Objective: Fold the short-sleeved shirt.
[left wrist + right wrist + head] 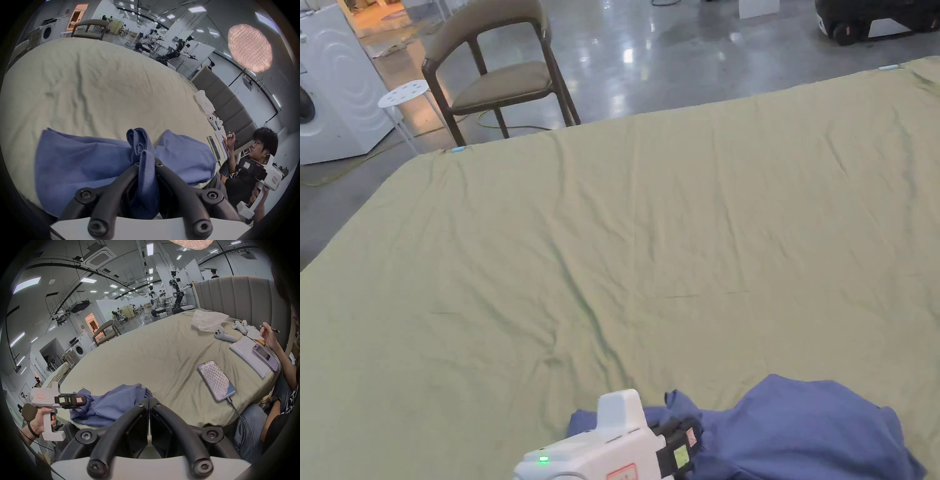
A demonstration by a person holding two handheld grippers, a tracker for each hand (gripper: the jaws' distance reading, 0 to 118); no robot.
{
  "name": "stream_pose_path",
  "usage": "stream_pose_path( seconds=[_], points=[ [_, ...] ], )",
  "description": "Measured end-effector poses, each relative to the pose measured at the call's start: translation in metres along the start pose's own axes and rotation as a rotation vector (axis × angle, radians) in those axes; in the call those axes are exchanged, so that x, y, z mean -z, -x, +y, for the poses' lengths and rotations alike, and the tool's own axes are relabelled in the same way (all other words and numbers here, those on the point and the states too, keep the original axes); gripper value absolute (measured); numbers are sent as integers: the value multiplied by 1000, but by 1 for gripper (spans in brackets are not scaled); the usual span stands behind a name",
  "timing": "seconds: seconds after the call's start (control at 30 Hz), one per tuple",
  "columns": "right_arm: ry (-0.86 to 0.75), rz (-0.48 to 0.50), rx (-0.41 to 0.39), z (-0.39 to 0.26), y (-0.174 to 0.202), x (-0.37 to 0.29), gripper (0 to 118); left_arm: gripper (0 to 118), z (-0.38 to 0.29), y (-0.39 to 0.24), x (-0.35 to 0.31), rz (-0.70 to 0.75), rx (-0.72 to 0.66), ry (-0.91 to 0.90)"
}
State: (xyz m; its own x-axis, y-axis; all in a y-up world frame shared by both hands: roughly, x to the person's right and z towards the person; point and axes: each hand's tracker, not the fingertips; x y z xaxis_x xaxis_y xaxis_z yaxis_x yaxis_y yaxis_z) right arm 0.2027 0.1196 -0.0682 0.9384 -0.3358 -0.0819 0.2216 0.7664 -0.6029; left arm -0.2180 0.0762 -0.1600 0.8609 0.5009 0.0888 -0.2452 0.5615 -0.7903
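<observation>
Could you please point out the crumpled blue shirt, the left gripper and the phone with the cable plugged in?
Crumpled blue short-sleeved shirt [800, 425]: head view, on the bunched body fabric.
White left gripper [146, 164]: left gripper view, between the black jaw tips pinching a fold.
Cabled phone [215, 381]: right gripper view, on its screen.

Chair [499, 72] beyond green sheet [612, 237] – 2 phones [215, 381] right

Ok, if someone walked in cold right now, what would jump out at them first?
The crumpled blue shirt bunched at the near edge of the wide green bed sheet, with the left gripper shut on a fold of it. In the right gripper view, the right gripper is closed on nothing just short of the shirt, and a phone on a cable lies on the sheet to its right.
</observation>
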Motion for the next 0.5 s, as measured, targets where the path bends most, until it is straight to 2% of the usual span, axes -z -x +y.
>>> stream_pose_path(
  seconds=[0.03, 0.07, 0.17, 0.23, 0.27, 0.33, 0.37, 0.4, 0.5],
  points=[
    [5, -11, 2, -2, -3, -1, 0, 4, -2, -3, 5, -8, 2, 4],
    [9, -19, 5, -5, -5, -2, 0, 19, -1, -4, 8, -32, 5, 19],
    [23, -29, 21, -11, -11, -1, 0, 78, 0, 0, -3, -94, -14, -38],
    [25, -31, 25, -13, -13, -3, 0, 75, 3, 9, -21, -79, -52, -115],
    [27, -32, 26, -14, -13, -3, 0, 65, 4, 15, -28, -59, -75, -133],
    [30, -30, 30, -14, -15, -2, 0, 31, 1, 28, -35, -28, -136, -174],
    [30, -28, 33, -15, -15, -2, 0, 6, 2, 35, -33, -41, -171, -159],
    [30, -26, 37, -15, -15, -1, 0, 3, 0, 40, -28, -53, -197, -131],
    [32, -23, 48, -16, -14, 1, 0, 2, -12, 40, 0, -137, -198, -28]
  ],
)
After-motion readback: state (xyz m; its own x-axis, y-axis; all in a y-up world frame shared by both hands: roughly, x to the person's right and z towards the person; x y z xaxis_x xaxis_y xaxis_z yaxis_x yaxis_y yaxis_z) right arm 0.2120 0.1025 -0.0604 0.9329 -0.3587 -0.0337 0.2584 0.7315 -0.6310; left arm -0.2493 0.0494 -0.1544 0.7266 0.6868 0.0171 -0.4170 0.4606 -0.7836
